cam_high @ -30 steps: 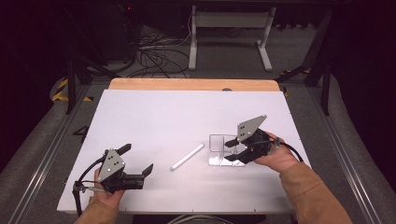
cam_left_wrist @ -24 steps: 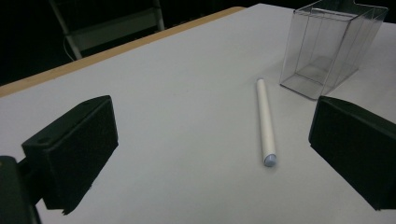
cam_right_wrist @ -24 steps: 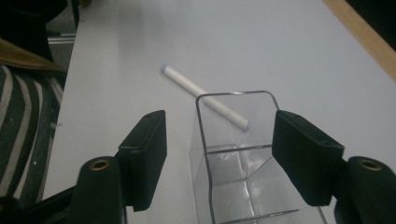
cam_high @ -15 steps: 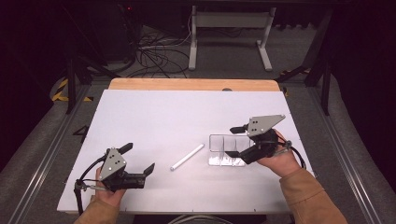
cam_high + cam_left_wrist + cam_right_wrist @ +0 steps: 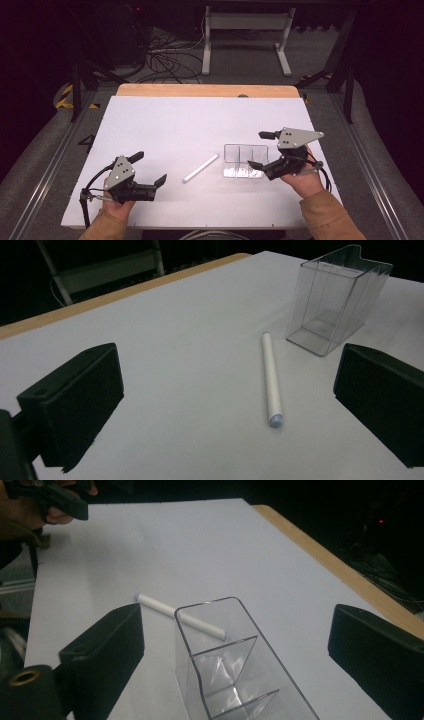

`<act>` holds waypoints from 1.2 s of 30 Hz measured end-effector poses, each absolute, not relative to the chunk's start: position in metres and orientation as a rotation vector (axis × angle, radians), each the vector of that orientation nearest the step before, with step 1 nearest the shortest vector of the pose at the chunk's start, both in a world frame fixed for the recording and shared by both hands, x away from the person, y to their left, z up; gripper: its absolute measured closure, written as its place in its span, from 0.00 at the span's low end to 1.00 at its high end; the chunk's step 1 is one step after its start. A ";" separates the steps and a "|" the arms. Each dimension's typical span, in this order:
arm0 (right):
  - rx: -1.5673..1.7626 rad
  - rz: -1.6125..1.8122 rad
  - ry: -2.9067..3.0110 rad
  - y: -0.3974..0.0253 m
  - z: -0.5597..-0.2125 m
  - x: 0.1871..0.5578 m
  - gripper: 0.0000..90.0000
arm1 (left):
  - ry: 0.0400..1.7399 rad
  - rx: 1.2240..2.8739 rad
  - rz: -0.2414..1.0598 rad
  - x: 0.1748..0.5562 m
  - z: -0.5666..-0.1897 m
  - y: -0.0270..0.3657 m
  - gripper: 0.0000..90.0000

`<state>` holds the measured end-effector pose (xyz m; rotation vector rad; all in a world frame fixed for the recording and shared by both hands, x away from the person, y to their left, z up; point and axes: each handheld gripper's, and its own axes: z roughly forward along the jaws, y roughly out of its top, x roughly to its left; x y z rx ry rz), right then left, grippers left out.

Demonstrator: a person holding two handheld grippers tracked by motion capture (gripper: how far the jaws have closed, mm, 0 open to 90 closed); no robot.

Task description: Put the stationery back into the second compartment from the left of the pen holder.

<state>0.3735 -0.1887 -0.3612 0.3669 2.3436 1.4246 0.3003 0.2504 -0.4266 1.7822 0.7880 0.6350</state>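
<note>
A clear plastic box (image 5: 244, 161) with three compartments stands open side up, right of the table's middle. A white pen (image 5: 200, 168) lies flat just left of it, slanting towards the front left. My right gripper (image 5: 257, 149) is open at the box's right end; in the right gripper view its jaws flank the box (image 5: 225, 665) without touching it, and the pen (image 5: 165, 606) lies beyond. My left gripper (image 5: 149, 167) is open near the front left with nothing in it. The left gripper view looks between its jaws at the pen (image 5: 270, 377) and the box (image 5: 335, 300).
The white table top (image 5: 190, 120) has a wooden strip (image 5: 205, 90) along its far edge. Behind the table are a metal stand (image 5: 245, 35) and loose cables (image 5: 160, 55) on a dark floor. Rails run along both sides of the table.
My right gripper has turned level and drawn a little to the right along the box. The box, the pen and my left gripper stay about where they were.
</note>
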 end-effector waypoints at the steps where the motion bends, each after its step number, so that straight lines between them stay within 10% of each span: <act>1: 0.390 1.441 2.319 -0.193 -0.363 0.371 0.06 | 0.784 1.783 0.626 0.301 -0.425 0.251 0.00; 36: 0.791 1.485 2.137 -0.252 -0.472 0.341 0.00 | 0.726 1.943 0.491 0.338 -0.389 0.203 0.01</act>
